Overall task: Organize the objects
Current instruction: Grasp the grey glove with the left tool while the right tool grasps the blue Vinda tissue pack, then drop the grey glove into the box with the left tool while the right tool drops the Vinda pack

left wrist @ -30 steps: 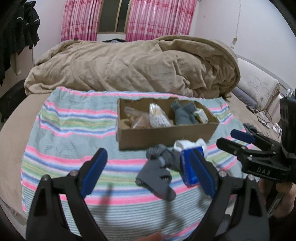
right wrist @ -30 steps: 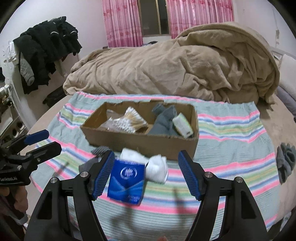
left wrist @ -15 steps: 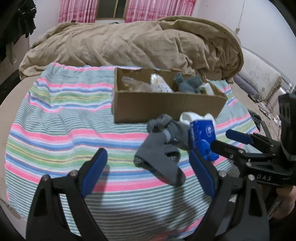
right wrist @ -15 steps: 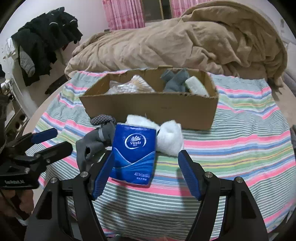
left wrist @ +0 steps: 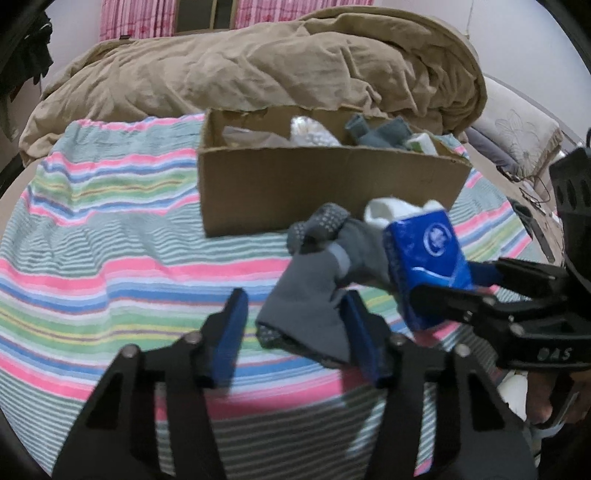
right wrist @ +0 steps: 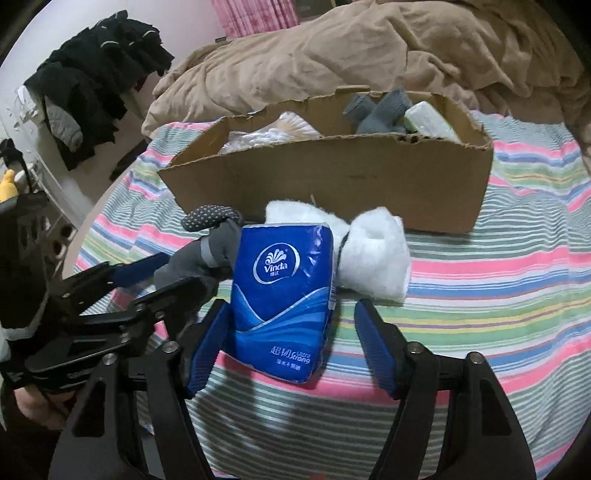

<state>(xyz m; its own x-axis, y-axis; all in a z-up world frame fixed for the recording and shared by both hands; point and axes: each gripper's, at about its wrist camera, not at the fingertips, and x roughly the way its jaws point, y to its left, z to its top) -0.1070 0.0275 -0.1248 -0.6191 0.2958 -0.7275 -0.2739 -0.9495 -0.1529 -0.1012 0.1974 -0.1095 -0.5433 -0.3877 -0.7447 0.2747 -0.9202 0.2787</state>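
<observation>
Cardboard box [left wrist: 332, 192] on a striped blanket [left wrist: 110, 236] spread over a bed, taken here as the landmark. Inside the box: clear bags [right wrist: 266, 134] toward one end, grey socks [right wrist: 380, 109] and a pale green packet [right wrist: 430, 123] toward the other. Just in front of the box lie, side by side and touching, a grey sock [left wrist: 317, 291] with a dotted sole, a blue tissue pack [right wrist: 284, 299] and a white sock [right wrist: 373, 251]; the pack leans on the white sock. Left hand-held gripper [left wrist: 295, 332]: jaws partly open, straddling the near end of the grey sock in front of the box, one pad against the fabric and the other clear of it. Right hand-held gripper [right wrist: 291, 343]: jaws wide, the tissue pack between them, one pad at the pack's edge and the other well apart from it; no grip is evident. Behind the box a tan duvet [left wrist: 258, 70] is heaped; beyond it, pink curtains [left wrist: 140, 14]. Dark clothes [right wrist: 92, 77] hang on the wall off the bag end of the box.
</observation>
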